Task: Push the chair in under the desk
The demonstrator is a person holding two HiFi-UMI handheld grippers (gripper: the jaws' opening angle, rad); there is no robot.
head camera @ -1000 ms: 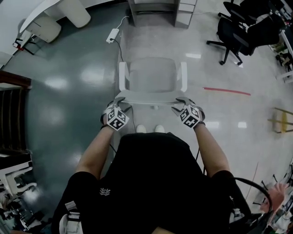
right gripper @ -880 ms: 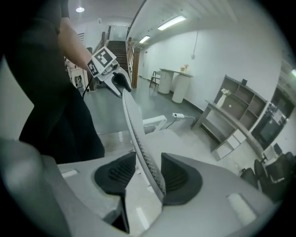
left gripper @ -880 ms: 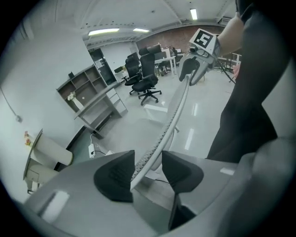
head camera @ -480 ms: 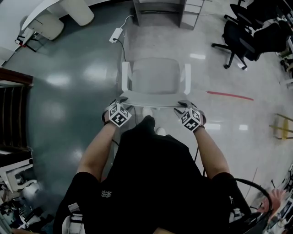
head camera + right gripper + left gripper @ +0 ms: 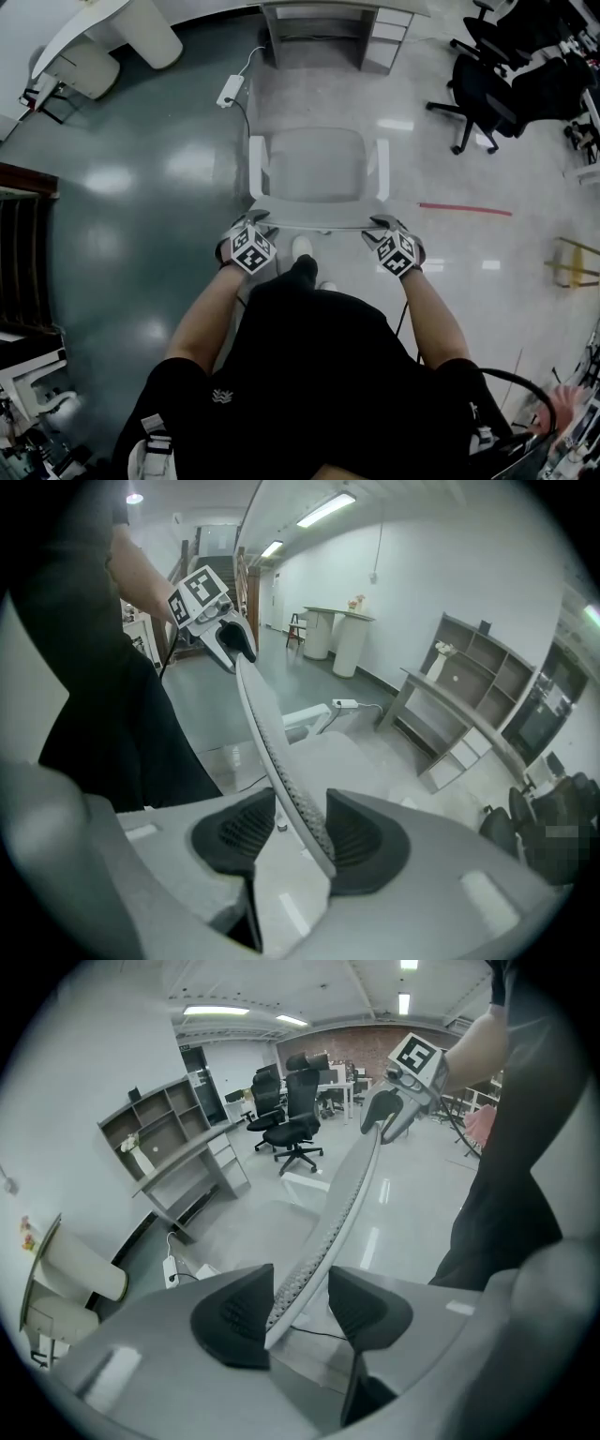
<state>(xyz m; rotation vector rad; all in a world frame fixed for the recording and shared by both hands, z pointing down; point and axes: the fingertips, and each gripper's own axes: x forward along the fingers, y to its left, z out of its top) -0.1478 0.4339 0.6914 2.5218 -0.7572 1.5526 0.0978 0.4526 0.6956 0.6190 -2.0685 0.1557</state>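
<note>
Above glossy floor [image 5: 141,187], left tongs [image 5: 300,1311], just narrowed, and right tongs [image 5: 300,832], just widened, loosely straddle chair backrest [image 5: 319,223].

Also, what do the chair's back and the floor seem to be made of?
The chair's back looks like woven mesh in a matte light-grey plastic frame: a dotted, perforated texture shows along its edge. The floor seems to be polished concrete or a coated screed, with a glossy finish: bright reflections show on it.
</note>
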